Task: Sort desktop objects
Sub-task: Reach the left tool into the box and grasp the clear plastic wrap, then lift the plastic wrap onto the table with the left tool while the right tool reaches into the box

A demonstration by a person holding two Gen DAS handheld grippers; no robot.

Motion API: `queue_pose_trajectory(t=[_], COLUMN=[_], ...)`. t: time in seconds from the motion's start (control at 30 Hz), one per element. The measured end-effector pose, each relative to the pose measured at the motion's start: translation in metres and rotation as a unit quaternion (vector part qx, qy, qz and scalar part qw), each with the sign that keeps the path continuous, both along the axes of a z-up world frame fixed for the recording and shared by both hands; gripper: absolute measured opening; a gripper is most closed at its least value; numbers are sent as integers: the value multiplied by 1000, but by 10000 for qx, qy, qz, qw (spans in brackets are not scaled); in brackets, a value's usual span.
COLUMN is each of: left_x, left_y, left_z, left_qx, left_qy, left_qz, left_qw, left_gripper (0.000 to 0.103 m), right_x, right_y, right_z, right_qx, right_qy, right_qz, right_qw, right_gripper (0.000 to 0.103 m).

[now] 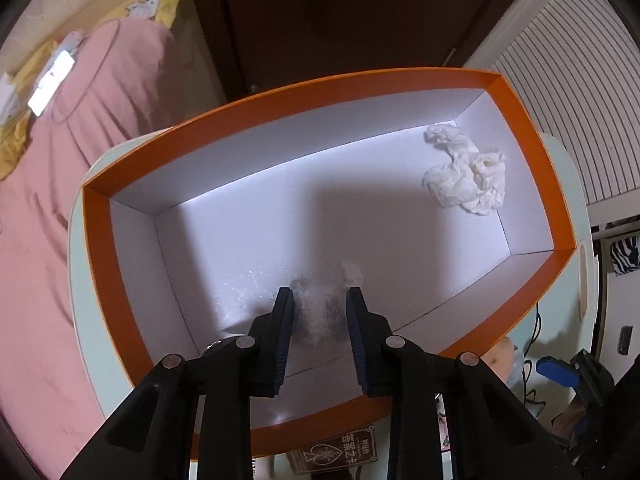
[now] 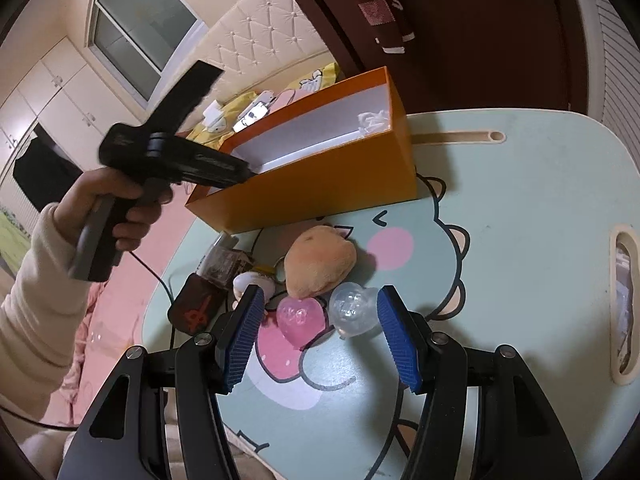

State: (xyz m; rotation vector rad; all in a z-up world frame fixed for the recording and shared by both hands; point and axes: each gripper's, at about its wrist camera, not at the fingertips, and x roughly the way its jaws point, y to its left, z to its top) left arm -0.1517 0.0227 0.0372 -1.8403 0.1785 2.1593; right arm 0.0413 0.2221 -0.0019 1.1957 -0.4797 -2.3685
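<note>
Mint cartoon-printed table (image 2: 520,208) — pink bed (image 1: 100,80) beside.

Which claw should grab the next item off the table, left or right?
Right. The right claw hangs open just over the pink heart and clear heart on the table. The left claw is over the orange box, a blurred tissue between its fingers.
</note>
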Motion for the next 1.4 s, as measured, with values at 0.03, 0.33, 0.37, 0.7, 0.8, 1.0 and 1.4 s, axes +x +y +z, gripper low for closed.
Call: queue_pose_trajectory(t=[0.03, 0.33, 0.37, 0.7, 0.8, 1.0, 1.4], left_x=[1, 41, 48, 118, 133, 149, 169], left_y=[0, -26, -29, -55, -41, -27, -25], left_z=[0, 58, 67, 91, 65, 17, 11], left_qx=[10, 942, 1054, 1909, 1995, 1996, 1849], left_qy=[15, 772, 885, 1197, 967, 515, 1588], left_qz=[-25, 2, -3, -84, -272, -294, -207], left_qw=[10000, 9926, 9905, 9743, 9747, 9781, 9696], left_gripper=[24, 22, 22, 22, 22, 22, 52], right_x=[0, 0, -1, 2, 3, 4, -51], right_y=[0, 2, 2, -7, -10, -4, -29], right_z=[0, -3, -2, 0, 1, 8, 69], right_qx=[-8, -16, -14, 183, 294, 452, 1170], right_qy=[5, -25, -18, 11, 45, 140, 373], right_qz=[11, -53, -65, -48, -52, -201, 365], right_qw=[10000, 10000, 10000, 9998, 9995, 9987, 9918], right_gripper=[60, 60, 60, 60, 60, 60, 60])
